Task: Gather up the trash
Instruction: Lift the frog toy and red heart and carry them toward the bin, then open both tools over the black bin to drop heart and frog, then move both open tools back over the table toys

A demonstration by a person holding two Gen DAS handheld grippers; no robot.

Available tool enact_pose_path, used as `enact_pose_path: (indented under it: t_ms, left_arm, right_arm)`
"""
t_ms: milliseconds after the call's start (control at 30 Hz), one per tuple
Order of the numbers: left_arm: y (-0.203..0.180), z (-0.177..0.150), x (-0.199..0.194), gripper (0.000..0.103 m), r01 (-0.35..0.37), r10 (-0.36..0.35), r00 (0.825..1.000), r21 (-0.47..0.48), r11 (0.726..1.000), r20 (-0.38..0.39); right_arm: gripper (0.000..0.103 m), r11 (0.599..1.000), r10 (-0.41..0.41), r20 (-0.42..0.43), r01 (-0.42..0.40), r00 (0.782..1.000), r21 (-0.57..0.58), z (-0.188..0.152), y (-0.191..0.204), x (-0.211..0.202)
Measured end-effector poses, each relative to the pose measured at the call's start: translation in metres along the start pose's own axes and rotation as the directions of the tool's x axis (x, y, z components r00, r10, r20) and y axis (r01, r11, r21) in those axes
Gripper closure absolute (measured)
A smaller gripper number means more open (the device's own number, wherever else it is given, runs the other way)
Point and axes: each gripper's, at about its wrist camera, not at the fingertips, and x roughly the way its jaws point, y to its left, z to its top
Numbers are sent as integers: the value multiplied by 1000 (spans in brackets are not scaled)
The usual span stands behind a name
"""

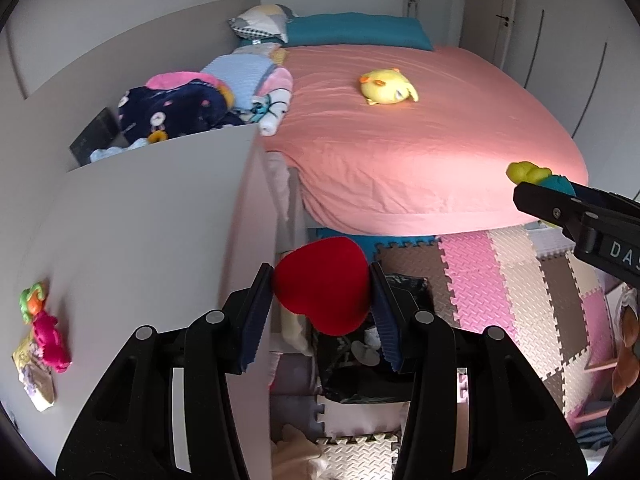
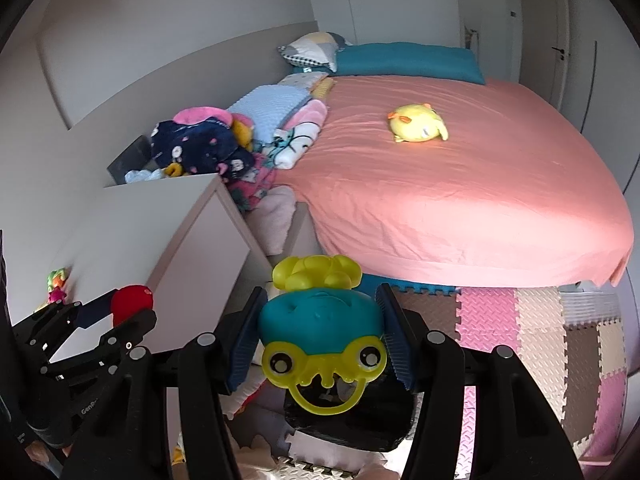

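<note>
My left gripper [image 1: 322, 304] is shut on a red plush heart [image 1: 324, 284] and holds it in the air over a black bag [image 1: 372, 376] on the floor beside the bed. It also shows at the left of the right wrist view [image 2: 124, 312]. My right gripper [image 2: 320, 320] is shut on a teal and yellow plastic toy [image 2: 320, 324] with round eyes and a ring handle, above the same black bag [image 2: 348, 424]. The right gripper also shows at the right edge of the left wrist view [image 1: 532, 188], with the toy [image 1: 536, 176] in it.
A bed with a pink sheet [image 1: 420, 128] carries a yellow plush chick [image 1: 388, 87] and a heap of blankets and soft toys [image 1: 188, 104]. A white cabinet [image 1: 132, 216] stands left, with small toys [image 1: 40, 328] stuck on its side. Foam puzzle mats [image 1: 500, 280] cover the floor.
</note>
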Motion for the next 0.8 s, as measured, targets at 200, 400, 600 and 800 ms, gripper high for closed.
enact_pose_path:
  t_ms: [200, 400, 600, 800]
  left_arm:
    - [-16, 3, 14, 56, 18, -18, 1000, 31, 999, -21]
    - [-23, 3, 25, 20, 17, -14, 998, 51, 999, -59]
    - [-11, 1, 25, 6, -12, 13, 998, 19, 1000, -67]
    - [-2, -1, 20, 6, -8, 7, 998, -10, 1000, -65]
  right_arm:
    - [46, 999, -27, -8, 27, 1000, 20, 8, -20, 11]
    - [43, 999, -28, -34, 29, 999, 26, 21, -27, 26]
    - [3, 997, -28, 8, 27, 1000, 66, 24, -31, 27]
    - [3, 998, -12, 6, 11, 1000, 63, 23, -26, 26]
